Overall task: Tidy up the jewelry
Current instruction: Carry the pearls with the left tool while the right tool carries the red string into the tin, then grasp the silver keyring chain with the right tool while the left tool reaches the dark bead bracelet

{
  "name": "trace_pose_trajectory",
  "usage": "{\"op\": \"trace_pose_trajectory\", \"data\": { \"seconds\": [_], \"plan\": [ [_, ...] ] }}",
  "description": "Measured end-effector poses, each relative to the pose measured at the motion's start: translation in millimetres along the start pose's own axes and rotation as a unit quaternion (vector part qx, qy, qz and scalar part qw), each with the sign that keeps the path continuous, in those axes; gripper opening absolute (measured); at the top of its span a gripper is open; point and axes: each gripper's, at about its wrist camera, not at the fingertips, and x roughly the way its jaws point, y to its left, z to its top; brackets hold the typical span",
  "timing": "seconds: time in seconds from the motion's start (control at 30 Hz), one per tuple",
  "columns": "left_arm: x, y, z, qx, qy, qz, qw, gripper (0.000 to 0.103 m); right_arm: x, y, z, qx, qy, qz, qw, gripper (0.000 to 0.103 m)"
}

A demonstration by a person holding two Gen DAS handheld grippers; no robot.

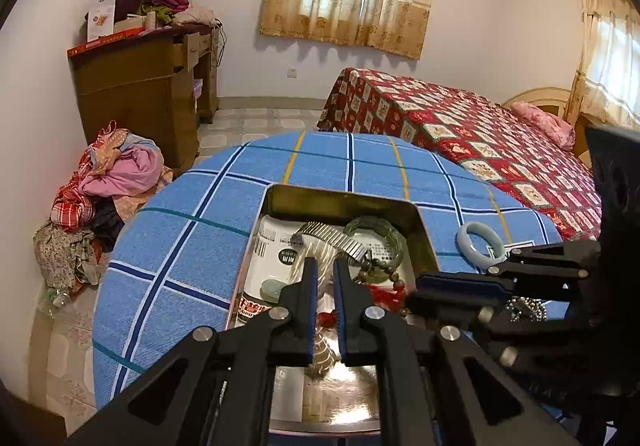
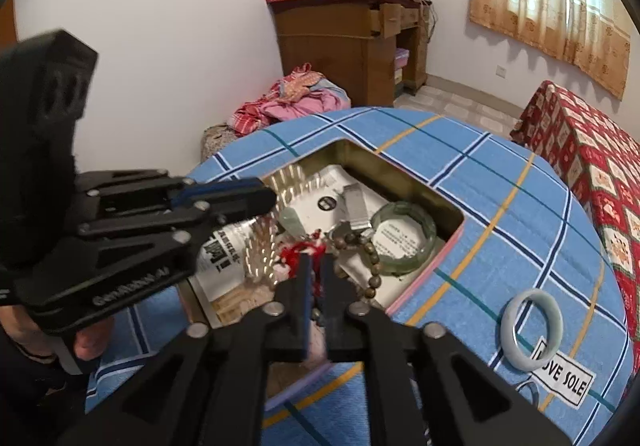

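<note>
- Bedroom setting: a bed [image 1: 480, 133] with a red patterned cover stands far right, a wooden cabinet [image 1: 144, 85] piled with clothes stands against the far wall, and a heap of laundry [image 1: 100, 181] lies on the floor at the left.
- Nearer is the round tabletop [image 1: 192, 246] under a blue checked cloth, which gives small pieces a soft, non-slip place to lie.
- On it sits an open metal tin [image 1: 344, 197], apparently the place where the jewelry is being gathered; its raised walls keep loose items together.
- Inside the tin lie a green bangle [image 2: 404, 238], a metal watch band [image 1: 332, 242], a string of brown beads [image 2: 372, 270], a red tasselled piece [image 2: 300, 252] and printed papers, all tangled close together.
- A pale bangle [image 2: 532, 330] lies outside the tin, on the cloth to the right, well apart from it, beside a white label [image 2: 560, 374]; it looks not yet sorted.
- The left gripper [image 1: 325, 278] hangs over the near part of the tin, its jaws a narrow gap apart with nothing pinched between them.
- The right gripper [image 2: 316, 278] points down at the red piece, jaws slightly parted; the red threads show in the gap, but I cannot tell whether the pads press them.
- Both tools crowd the same corner, and the beads and watch band could snag a lift.
</note>
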Motion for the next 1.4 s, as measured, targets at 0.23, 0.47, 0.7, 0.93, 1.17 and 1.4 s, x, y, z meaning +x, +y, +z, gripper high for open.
{"op": "trace_pose_trajectory", "data": {
  "seconds": [0.23,0.47,0.7,0.93,1.17,1.4],
  "plan": [
    [-17.9,-9.7,2.1,0.002,-0.033,0.011,0.9994,0.069,-22.1,-16.1,-18.3,0.023,-0.016,-0.018,0.999,0.045],
    [-12.8,-47.9,-7.9,0.024,-0.02,-0.007,0.9995,0.069,-62.1,-69.9,-62.4,0.067,0.004,-0.104,0.992,0.045],
    [9.7,-87.4,-21.0,0.042,0.02,-0.015,0.9988,0.07,-70.6,-96.4,-85.7,0.072,0.032,-0.14,0.987,0.044],
    [24.2,-104.8,-25.9,0.051,0.04,-0.016,0.9978,0.07,-60.5,-100.9,-91.2,0.064,0.044,-0.144,0.987,0.039],
    [29.9,-108.9,-27.1,0.053,0.046,-0.022,0.9973,0.07,-52.3,-95.5,-90.0,0.023,0.062,-0.145,0.987,0.037],
    [32.0,-108.7,-26.6,0.051,0.046,-0.025,0.9973,0.07,-39.6,-89.2,-85.1,-0.014,0.099,-0.126,0.987,0.033]
  ]
}}
